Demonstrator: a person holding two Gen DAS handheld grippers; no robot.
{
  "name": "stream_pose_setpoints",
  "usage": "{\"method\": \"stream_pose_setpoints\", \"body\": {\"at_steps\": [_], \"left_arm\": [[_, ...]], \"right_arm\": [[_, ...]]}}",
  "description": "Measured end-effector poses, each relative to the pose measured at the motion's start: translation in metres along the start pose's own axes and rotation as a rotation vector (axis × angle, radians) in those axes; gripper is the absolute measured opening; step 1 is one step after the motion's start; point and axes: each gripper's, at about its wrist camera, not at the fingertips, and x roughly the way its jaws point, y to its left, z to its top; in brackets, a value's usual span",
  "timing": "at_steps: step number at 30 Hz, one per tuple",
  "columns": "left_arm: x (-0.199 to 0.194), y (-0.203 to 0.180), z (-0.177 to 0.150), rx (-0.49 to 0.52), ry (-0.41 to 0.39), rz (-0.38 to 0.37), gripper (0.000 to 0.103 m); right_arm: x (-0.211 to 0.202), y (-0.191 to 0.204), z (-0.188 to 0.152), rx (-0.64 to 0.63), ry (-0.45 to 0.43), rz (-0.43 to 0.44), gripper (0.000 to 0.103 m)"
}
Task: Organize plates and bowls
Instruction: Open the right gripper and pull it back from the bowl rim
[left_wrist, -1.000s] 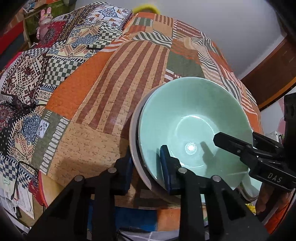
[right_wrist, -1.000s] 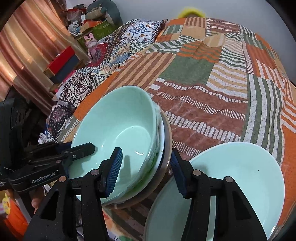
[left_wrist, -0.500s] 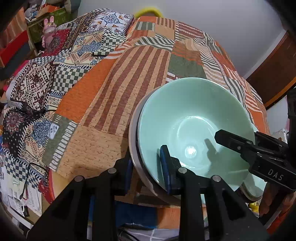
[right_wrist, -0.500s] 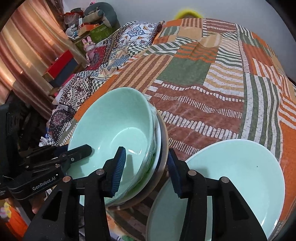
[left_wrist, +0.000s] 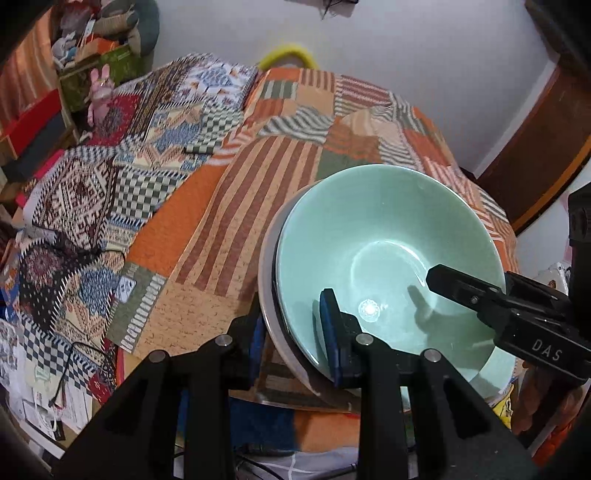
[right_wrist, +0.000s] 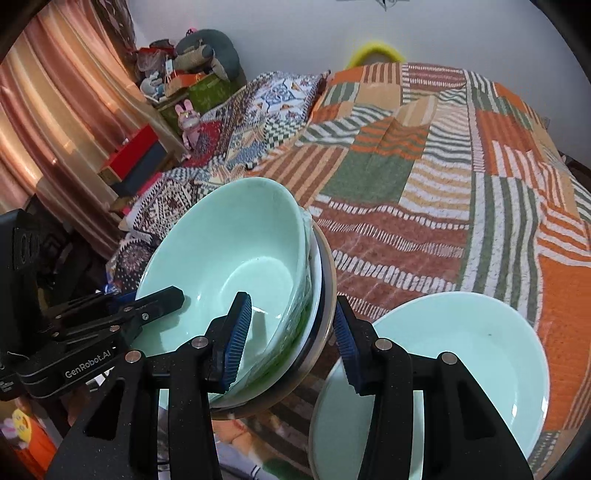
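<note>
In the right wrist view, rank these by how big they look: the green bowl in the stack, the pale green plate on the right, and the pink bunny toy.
1. Pale green plate and green bowl: too alike to rank; both sit close to the camera.
2. Pink bunny toy: smallest, but also farthest away.

The glossy mint-green ceramic bowl (left_wrist: 388, 236) sits in a white-rimmed plate (left_wrist: 266, 258), beside a paler mint plate (right_wrist: 461, 354). The bed's patchwork quilt (right_wrist: 424, 155) shows orange, green and cream stripes. The black tongs (right_wrist: 291, 328) wear blue ribbed pads (right_wrist: 238, 328).
</note>
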Motion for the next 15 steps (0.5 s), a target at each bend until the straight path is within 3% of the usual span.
{"method": "stream_pose_setpoints", "body": {"at_steps": [15], "left_arm": [[-0.041,-0.079,-0.004,0.148,-0.072,-0.087,0.028]], "right_arm": [[-0.083,-0.027,-0.016,0.032,-0.144,-0.064,0.042]]}}
